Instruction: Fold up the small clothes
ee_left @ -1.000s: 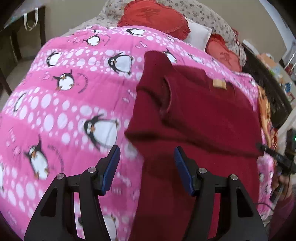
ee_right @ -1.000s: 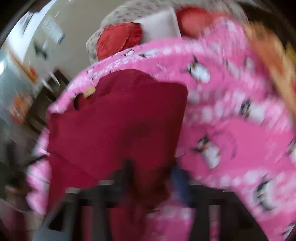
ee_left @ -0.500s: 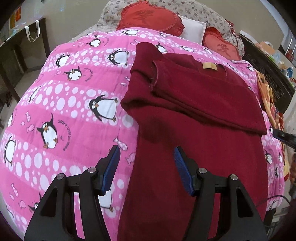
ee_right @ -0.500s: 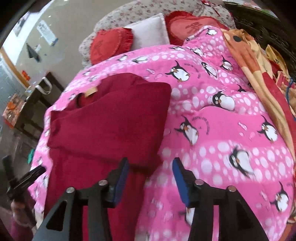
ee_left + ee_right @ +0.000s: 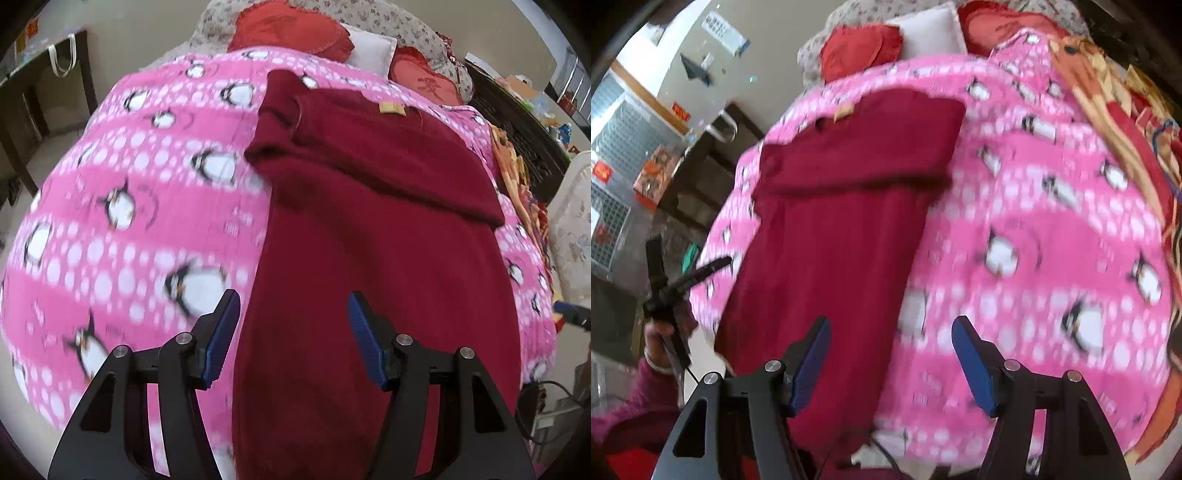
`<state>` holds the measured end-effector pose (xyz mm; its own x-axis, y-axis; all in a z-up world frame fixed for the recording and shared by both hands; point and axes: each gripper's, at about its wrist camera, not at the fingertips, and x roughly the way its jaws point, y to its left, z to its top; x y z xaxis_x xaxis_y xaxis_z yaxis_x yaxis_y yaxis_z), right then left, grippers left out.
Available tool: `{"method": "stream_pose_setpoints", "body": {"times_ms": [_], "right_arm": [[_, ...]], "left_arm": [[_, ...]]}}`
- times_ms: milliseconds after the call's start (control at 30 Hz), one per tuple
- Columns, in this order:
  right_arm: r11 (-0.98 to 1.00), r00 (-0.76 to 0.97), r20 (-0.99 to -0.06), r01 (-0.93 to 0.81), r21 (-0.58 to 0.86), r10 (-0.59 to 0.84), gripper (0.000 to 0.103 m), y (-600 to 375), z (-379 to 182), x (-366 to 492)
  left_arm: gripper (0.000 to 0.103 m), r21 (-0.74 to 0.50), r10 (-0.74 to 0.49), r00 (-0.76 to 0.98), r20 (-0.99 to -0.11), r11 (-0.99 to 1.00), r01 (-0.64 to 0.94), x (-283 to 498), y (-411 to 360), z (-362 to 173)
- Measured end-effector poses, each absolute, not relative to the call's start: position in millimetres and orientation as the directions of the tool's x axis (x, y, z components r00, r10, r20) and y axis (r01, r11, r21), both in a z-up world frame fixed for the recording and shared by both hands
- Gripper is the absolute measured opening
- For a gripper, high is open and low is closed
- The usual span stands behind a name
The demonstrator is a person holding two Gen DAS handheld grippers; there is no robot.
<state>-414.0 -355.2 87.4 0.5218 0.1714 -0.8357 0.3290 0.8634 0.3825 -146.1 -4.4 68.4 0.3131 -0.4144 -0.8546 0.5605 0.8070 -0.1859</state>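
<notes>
A pink penguin-print fleece blanket (image 5: 122, 206) fills the left of the left wrist frame; right of centre lies the dark red knitted garment (image 5: 369, 229), its upper part folded across itself. The left gripper (image 5: 291, 325) hovers open at lower centre, holding nothing. In the right wrist frame the garment (image 5: 842, 206) sits left of centre; the right gripper (image 5: 892, 350), jaws just opened wider, holds nothing.

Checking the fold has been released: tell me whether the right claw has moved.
Yes. The right claw has backed off the maroon garment; its jaws have just been opening, empty.
</notes>
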Motion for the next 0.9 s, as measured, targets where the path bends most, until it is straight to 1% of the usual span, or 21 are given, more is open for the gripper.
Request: {"method": "stream_pose_setpoints", "body": {"times_ms": [267, 433, 500, 567, 667, 900], "right_arm": [[0.855, 0.456, -0.849, 0.296, 0.427, 0.266, 0.066, -317.6, 47.8, -456.7], [0.816, 0.459, -0.824, 0.296, 0.496, 0.333, 0.068, -306.3, 30.3, -470.3], [0.797, 0.481, -0.8, 0.29, 0.531, 0.358, 0.069, -303.2, 27.6, -471.5], [0.789, 0.478, -0.792, 0.28, 0.547, 0.379, 0.07, -296.2, 24.1, -470.4], [0.807, 0.461, -0.803, 0.261, 0.529, 0.378, 0.07, -288.3, 19.5, -466.6], [0.781, 0.491, -0.766, 0.239, 0.577, 0.416, 0.07, -280.5, 13.9, -454.1]], "left_arm": [[0.06, -0.272, -0.427, 0.23, -0.874, 0.825, 0.496, -170.9, 47.2, 61.1], [0.06, -0.276, -0.402, 0.156, -0.902, 0.816, 0.507, -194.1, 54.6, 41.8], [0.06, -0.286, -0.396, 0.123, -0.91, 0.814, 0.505, -201.7, 54.7, 32.9], [0.06, -0.283, -0.392, 0.123, -0.912, 0.816, 0.504, -206.5, 55.5, 29.0], [0.06, -0.288, -0.4, 0.134, -0.907, 0.819, 0.496, -207.6, 57.5, 28.5], [0.06, -0.314, -0.406, 0.13, -0.905, 0.84, 0.442, -197.0, 71.3, 29.8]]}}
